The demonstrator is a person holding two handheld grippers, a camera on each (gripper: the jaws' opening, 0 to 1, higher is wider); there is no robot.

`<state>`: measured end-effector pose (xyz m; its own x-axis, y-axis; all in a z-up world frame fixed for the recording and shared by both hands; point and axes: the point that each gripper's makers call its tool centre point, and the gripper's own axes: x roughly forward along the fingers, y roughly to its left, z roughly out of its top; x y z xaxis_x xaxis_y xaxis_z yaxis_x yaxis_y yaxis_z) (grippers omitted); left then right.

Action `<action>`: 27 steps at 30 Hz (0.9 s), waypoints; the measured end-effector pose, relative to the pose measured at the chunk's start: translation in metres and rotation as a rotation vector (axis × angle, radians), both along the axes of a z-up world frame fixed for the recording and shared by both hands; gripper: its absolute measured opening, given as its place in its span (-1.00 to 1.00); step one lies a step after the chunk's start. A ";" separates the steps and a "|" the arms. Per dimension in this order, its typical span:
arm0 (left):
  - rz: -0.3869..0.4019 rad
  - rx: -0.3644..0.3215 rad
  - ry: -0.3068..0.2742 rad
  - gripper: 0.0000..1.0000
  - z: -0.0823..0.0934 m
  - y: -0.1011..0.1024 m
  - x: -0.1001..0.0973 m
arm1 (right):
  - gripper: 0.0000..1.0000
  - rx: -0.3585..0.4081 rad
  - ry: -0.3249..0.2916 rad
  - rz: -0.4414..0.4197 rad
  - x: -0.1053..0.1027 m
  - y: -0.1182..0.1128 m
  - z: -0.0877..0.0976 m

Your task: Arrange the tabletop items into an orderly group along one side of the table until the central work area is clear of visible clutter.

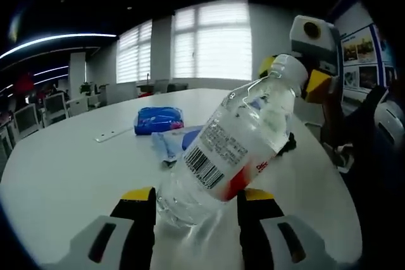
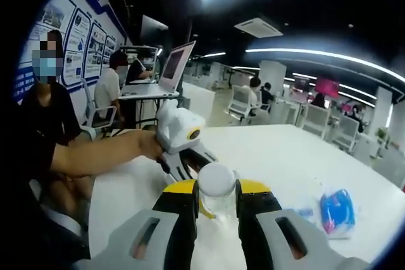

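— Above the white table, what is held?
— A clear plastic bottle, tilted, apparently empty. The left gripper clamps its base; the right gripper clamps its white cap.
— And beyond?
— A blue pouch lies farther back on the table.

Open-plan office.
Rows of desks with monitors and chairs stretch under long ceiling lights; blinds cover big windows, posters line one wall, a laptop stands open, and people sit around a large white worktop.
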<state>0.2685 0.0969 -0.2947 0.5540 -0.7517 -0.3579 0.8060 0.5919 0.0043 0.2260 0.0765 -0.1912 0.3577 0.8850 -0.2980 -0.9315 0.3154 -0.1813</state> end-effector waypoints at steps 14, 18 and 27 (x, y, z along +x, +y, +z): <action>0.028 0.006 0.015 -0.09 -0.007 0.002 -0.001 | -0.60 0.011 0.048 0.037 0.011 0.013 0.009; 0.023 0.004 0.020 -0.09 -0.008 0.002 -0.004 | -0.60 -0.002 0.052 0.051 0.011 0.020 0.011; 0.031 0.012 0.030 -0.10 -0.011 0.002 -0.006 | -0.60 -0.016 0.073 0.077 0.016 0.030 0.013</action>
